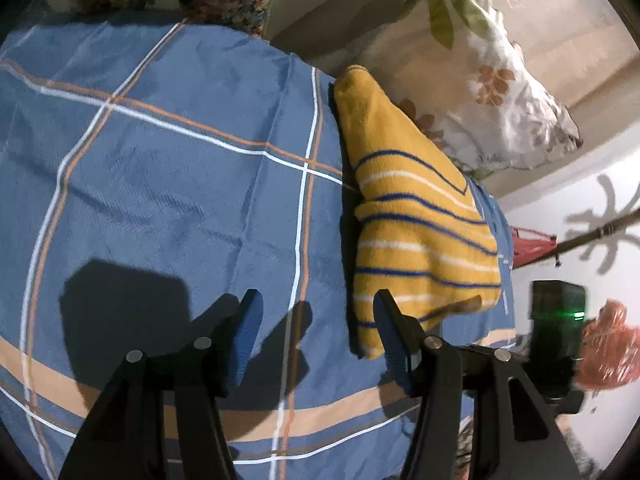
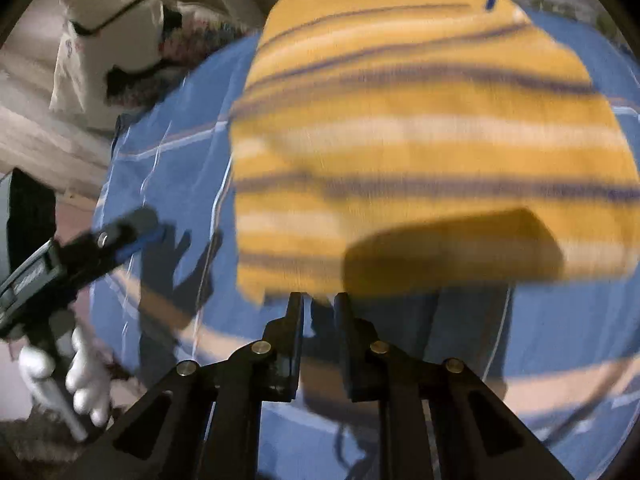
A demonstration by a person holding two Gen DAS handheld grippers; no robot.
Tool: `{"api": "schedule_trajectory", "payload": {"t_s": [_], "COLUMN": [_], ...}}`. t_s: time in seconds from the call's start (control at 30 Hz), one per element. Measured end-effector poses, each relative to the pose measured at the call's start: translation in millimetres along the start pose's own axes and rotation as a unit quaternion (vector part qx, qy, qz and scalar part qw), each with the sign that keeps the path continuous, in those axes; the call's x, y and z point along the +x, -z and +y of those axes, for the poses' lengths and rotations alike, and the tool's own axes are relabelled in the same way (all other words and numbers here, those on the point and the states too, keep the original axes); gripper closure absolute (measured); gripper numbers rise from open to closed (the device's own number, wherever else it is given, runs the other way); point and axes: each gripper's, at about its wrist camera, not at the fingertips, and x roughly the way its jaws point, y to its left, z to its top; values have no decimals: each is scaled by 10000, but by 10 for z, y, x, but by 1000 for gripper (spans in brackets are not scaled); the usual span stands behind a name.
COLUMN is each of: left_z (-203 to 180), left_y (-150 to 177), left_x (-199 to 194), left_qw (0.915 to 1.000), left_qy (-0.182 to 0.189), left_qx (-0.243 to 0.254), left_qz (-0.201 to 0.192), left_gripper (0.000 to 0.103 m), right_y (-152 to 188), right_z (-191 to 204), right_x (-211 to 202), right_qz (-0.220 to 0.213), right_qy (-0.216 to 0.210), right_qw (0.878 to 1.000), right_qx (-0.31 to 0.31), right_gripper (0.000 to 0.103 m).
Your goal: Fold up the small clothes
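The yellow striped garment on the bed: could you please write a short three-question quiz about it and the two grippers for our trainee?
1. True or false: the left gripper is open with nothing between its fingers.
2. What does the yellow striped garment lie on? A) a wooden floor B) a blue plaid sheet C) a red basket
3. Fill in: the stripes on the garment are white and ____.

Key: 1 true; 2 B; 3 blue.
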Motion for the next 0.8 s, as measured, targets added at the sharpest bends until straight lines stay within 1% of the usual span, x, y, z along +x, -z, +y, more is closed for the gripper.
{"api": "schedule_trajectory", "payload": {"t_s": [0.07,0.1,0.13,0.17,0.23,0.3,0.33,0.37,0.43,0.47,0.5,0.53,0.57,0.6,0.63,0.67,0.73,0.8], "left_z": [-20,-27,-33,-34,-19,-5,-4,-6,-16,-17,-10,1,14,22,23,18,-26,-101], "left_y": [26,40,50,60,77,88,95,104,138,155,182,213,248,272,305,327,371,372], "left_x": [-55,-78,-91,-99,-99,-99,-110,-129,-189,-219,-261,-301,-331,-345,-354,-355,-338,-249], "left_qw": [9997,9994,9991,9990,9991,9994,9995,9995,9990,9987,9983,9978,9974,9970,9966,9964,9962,9964], "left_qy": [-62,-82,-88,-87,-59,-43,-53,-85,-238,-317,-409,-492,-563,-610,-656,-667,-644,-629], "left_qx": [205,292,350,390,360,279,240,213,200,184,141,70,-9,-60,-125,-166,-182,-117], "left_qz": [-128,-174,-201,-220,-225,-197,-204,-227,-308,-343,-394,-432,-455,-463,-473,-488,-558,-559], "left_gripper": [47,47,47,47,47,47,47,47,47,47,47,47,47,47,47,47,47,47], "right_y": [39,5,-24,-106,-279,-435,-523,-607,-681,-660,-620,-508,-444,-358,-268,-206,-201,-389], "right_z": [55,89,100,144,208,286,345,405,530,521,487,412,375,315,264,256,303,383], "right_x": [-251,-441,-529,-628,-665,-596,-512,-381,-67,167,263,363,361,376,418,384,175,-164], "right_qz": [-458,-866,-1084,-1388,-1672,-1804,-1789,-1683,-1396,-957,-752,-532,-476,-151,279,351,156,-343], "right_qy": [6,130,270,520,752,748,632,470,401,238,150,-83,-210,-416,-493,-443,-427,-571], "right_qw": [9989,9962,9937,9889,9829,9803,9812,9837,9878,9932,9954,9974,9978,9985,9980,9977,9968,9942], "right_qx": [-15,-1,-12,-78,-183,-287,-352,-417,-560,-611,-574,-470,-419,-328,-275,-376,-660,-842], "right_gripper": [86,85,85,85,85,85,85,86,85,84,84,84,85,86,86,87,86,86]}}
